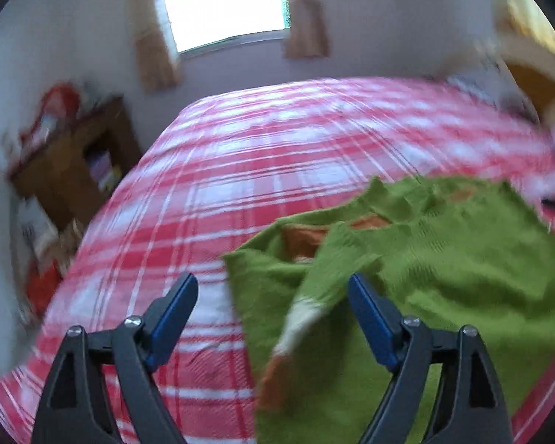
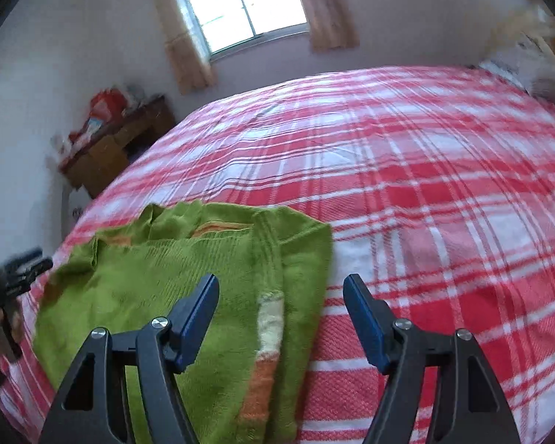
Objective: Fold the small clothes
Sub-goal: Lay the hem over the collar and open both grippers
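A small green knitted sweater (image 1: pixel 444 259) with orange and white cuff bands lies on the red and white checked bed cover (image 1: pixel 240 170). In the left wrist view its left sleeve (image 1: pixel 314 296) is folded in over the body. My left gripper (image 1: pixel 273 288) hovers above that sleeve, jaws wide apart, pads touching nothing. In the right wrist view the sweater (image 2: pixel 148 277) has its right sleeve (image 2: pixel 273 296) folded in along its edge. My right gripper (image 2: pixel 281 292) stands open over that sleeve, not pressing it. The left gripper (image 2: pixel 22 270) shows at the far left there.
A wooden desk (image 2: pixel 118 144) with red bags stands by the wall left of the bed. A curtained window (image 2: pixel 240 3) is on the far wall. Pillows (image 2: pixel 529 63) lie at the bed's far right. The checked cover (image 2: pixel 444 185) stretches wide to the right.
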Available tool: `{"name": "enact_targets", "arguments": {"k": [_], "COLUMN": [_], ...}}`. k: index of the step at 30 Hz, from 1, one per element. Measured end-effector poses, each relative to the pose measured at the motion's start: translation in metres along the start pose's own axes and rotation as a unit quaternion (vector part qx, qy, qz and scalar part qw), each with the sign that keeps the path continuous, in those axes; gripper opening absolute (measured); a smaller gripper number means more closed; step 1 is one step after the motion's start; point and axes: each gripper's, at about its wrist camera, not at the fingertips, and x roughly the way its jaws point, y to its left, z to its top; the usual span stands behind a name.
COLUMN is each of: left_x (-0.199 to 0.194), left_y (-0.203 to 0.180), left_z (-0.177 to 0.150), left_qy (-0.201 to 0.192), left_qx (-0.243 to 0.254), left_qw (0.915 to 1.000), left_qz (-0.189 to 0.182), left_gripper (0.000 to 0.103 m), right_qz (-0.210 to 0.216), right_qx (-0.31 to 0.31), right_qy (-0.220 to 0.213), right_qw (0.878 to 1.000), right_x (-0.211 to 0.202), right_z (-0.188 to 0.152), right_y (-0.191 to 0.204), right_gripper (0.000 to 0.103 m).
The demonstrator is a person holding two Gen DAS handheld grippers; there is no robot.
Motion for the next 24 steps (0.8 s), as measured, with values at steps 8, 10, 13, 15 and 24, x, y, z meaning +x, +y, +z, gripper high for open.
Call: {"name": "enact_targets", "arguments": {"k": [8, 10, 13, 15, 24], "left_x": [0.052, 0.052, 0.041, 0.034, 0.064], "left_y": [-0.02, -0.01, 0.001, 0.007, 0.026], "left_z": [0.001, 0.003, 0.006, 0.008, 0.009], "left_qy": [0.078, 0.077, 0.045, 0.027, 0.058], "left_qx": [0.052, 0.027, 0.006, -0.013, -0.092], "left_qw": [0.9952, 0.9966, 0.9989, 0.9995, 0.9938], "left_qz": [0.03, 0.012, -0.003, -0.013, -0.021], "left_gripper": [0.032, 0.007, 0.007, 0.007, 0.007], "right_qz": [-0.033, -0.026, -0.022, -0.018, -0.049], "right_qx": [-0.055, -0.059, -0.067, -0.068, -0.053], "right_qy": [0.045, 0.05, 0.032, 0.014, -0.018], "right_qw": [0.997, 0.997, 0.997, 0.997, 0.997], "right_x": [0.034, 0.038, 0.032, 0.025, 0.021], "right_z": [0.01, 0.008, 0.008, 0.012, 0.022], "right_y": [0.011, 0.012, 0.015, 0.017, 0.013], "right_gripper": [0.027, 0.009, 0.005, 0.004, 0.004]}}
